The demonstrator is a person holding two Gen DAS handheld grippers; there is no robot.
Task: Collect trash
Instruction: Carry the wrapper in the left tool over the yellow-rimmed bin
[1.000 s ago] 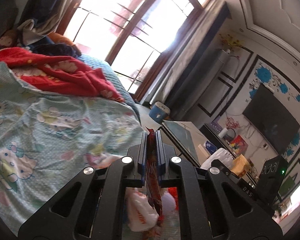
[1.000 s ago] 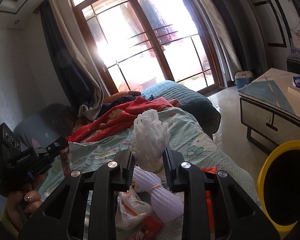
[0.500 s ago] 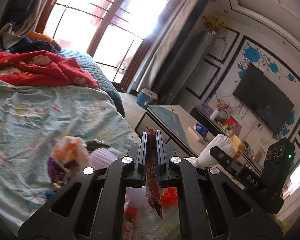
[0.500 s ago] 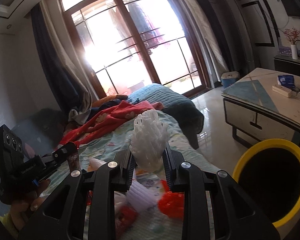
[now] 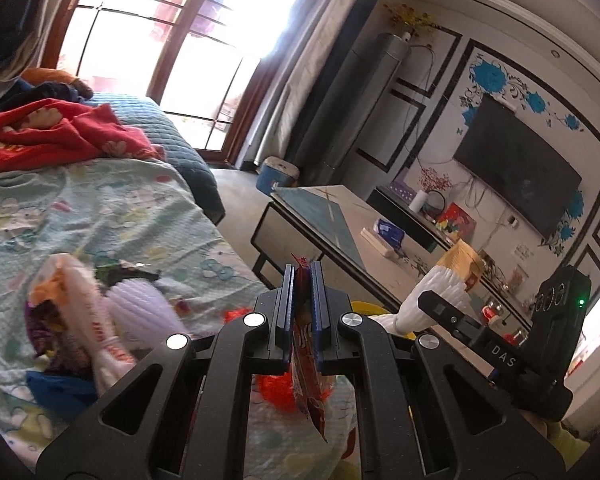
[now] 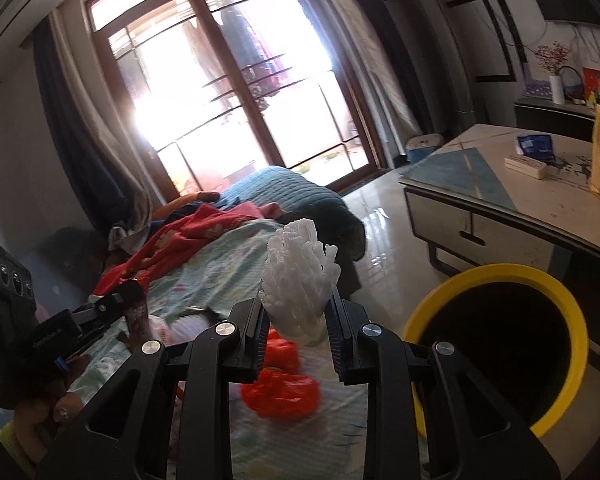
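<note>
My left gripper (image 5: 302, 276) is shut on a red snack wrapper (image 5: 310, 392) that hangs down between its fingers, above the bed's edge. My right gripper (image 6: 296, 312) is shut on a white foam net sleeve (image 6: 298, 276) that sticks up past its fingertips. The yellow-rimmed black trash bin (image 6: 500, 344) stands on the floor just right of the right gripper. More trash lies on the bed: a white printed bag (image 5: 88, 316), a pale foam sleeve (image 5: 140, 308) and orange-red plastic (image 6: 284, 392). The right gripper shows in the left wrist view (image 5: 432, 304), and the left gripper in the right wrist view (image 6: 128, 300).
The bed has a light blue cartoon sheet (image 5: 100, 208) and a red blanket (image 5: 52, 136). A low coffee table (image 6: 500, 200) stands beyond the bin with a blue pack and a box on it. A TV (image 5: 516, 176) hangs on the far wall. A glass door (image 6: 236, 92) is behind the bed.
Both grippers have swung right, from over the bed toward the bin side. The bin now fills more of the right wrist view. Both holds are unchanged.
</note>
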